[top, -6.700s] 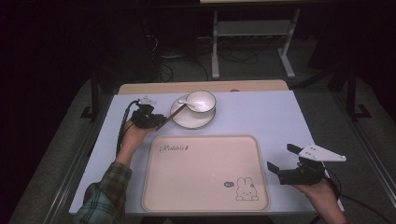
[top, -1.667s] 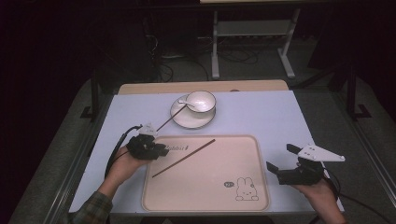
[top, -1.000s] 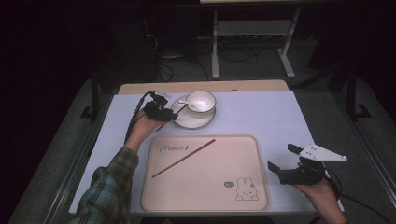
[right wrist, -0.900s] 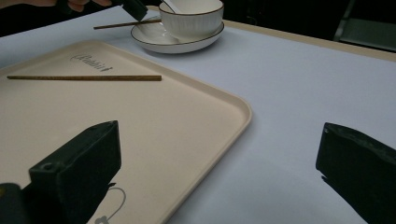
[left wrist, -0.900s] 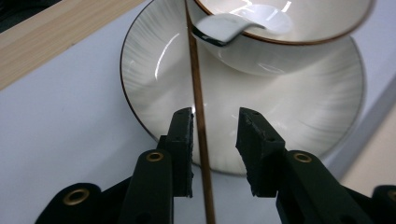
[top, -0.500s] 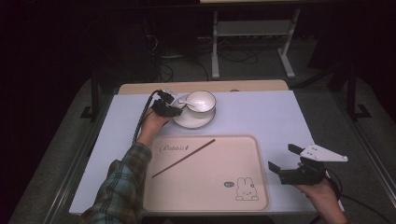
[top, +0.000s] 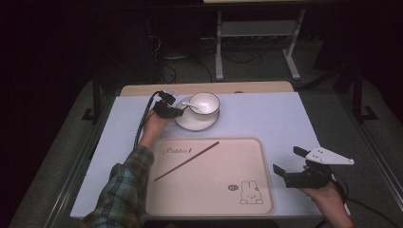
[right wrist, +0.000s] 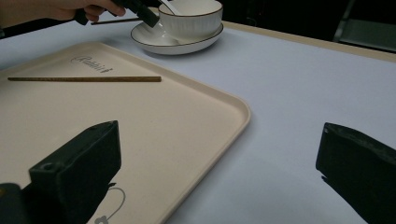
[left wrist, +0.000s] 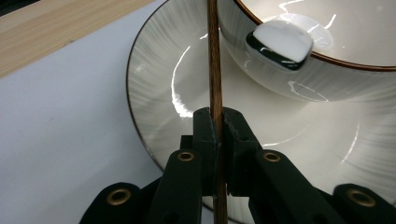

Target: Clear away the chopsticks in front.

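While the right gripper [top: 291, 166] gapes idle, the left gripper [left wrist: 220, 122] pinches a chopstick [left wrist: 215, 65] crossing the saucer [left wrist: 154, 93]

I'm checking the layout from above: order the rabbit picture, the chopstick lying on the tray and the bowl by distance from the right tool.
1. Rabbit picture, on the tray's near right corner, beside the right tool.
2. Chopstick on the tray, left of middle.
3. Bowl, far side, on its saucer.

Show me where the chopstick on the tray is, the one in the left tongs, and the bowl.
chopstick on the tray [top: 187, 160], high view, middle of its shaft.
held chopstick [left wrist: 214, 70], left gripper view, shaft just above the shut tongs.
bowl [top: 204, 103], high view, inner white wall.
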`<action>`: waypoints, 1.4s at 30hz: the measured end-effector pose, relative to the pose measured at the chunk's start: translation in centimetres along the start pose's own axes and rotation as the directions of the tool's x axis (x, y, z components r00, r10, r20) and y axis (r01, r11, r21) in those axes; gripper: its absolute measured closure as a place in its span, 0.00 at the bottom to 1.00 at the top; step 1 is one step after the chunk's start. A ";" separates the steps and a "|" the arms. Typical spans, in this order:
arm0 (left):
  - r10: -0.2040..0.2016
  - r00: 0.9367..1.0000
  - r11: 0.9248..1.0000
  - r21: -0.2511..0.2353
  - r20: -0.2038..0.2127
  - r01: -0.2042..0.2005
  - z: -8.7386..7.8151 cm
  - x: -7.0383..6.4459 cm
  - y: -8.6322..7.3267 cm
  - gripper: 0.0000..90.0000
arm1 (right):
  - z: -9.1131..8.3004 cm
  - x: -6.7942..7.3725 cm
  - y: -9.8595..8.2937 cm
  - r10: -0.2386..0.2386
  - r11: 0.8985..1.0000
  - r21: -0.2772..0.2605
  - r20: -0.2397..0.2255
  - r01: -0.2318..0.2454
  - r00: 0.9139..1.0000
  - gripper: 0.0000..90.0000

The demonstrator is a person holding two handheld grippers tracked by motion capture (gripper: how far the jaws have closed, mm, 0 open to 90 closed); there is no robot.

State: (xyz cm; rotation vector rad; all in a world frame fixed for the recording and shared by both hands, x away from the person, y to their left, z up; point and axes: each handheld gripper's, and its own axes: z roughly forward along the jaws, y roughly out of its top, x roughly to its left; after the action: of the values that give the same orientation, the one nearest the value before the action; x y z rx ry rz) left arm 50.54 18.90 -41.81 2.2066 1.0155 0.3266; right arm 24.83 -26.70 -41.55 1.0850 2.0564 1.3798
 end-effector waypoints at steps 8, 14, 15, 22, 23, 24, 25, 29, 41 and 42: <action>-0.030 0.999 1.000 0.007 -0.019 0.030 -3.2 0.6 -1.5 0.94 | 0.0 0.1 0.0 -0.002 1.000 0.000 0.000 0.002 1.000 0.00; -0.044 0.999 0.999 -0.014 -0.019 0.044 -5.6 0.8 -3.8 0.94 | 0.0 0.1 0.0 -0.005 1.000 0.001 0.001 0.005 1.000 0.00; -0.046 0.999 0.999 -0.016 -0.019 0.046 -6.0 0.7 -4.2 0.94 | 0.0 0.1 0.0 -0.004 1.000 0.001 0.001 0.004 1.000 0.00; -0.079 0.997 0.996 -0.040 0.004 0.079 -8.8 -0.2 -6.9 0.94 | 0.0 0.1 0.1 -0.004 1.000 0.001 0.001 0.004 1.000 0.00; -0.078 0.997 0.996 -0.038 -0.001 0.078 -9.2 -0.4 -7.3 0.94 | 0.0 0.2 0.1 -0.004 1.000 0.002 0.001 0.004 1.000 0.00; -0.080 0.997 0.996 -0.037 -0.001 0.080 -9.7 -0.6 -7.6 0.94 | 0.0 0.2 0.1 -0.004 1.000 0.002 0.001 0.004 1.000 0.00; -0.074 0.997 0.997 -0.036 -0.002 0.073 -10.1 -0.9 -7.9 0.94 | 0.0 0.2 0.1 -0.004 1.000 0.002 0.001 0.004 1.000 0.00; -0.076 0.997 0.996 -0.038 0.013 0.076 -11.4 -2.5 -9.3 0.94 | 0.0 0.3 0.1 -0.006 1.000 -0.001 -0.001 0.006 1.000 0.00; 0.018 0.994 1.000 -0.013 0.111 -0.016 -11.3 -9.4 -10.8 0.94 | 0.0 0.4 0.1 -0.010 1.000 -0.002 -0.003 0.010 1.000 0.00; 0.017 0.991 1.000 -0.017 0.134 -0.015 -11.0 -9.9 -10.6 0.94 | 0.0 0.4 0.1 -0.011 1.000 -0.001 -0.003 0.011 1.000 0.00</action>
State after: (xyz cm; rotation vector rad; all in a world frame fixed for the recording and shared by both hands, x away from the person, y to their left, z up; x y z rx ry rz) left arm 32.55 21.71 -40.29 2.1917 0.9192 0.1894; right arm 24.65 -26.37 -41.41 1.0708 2.0607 1.3776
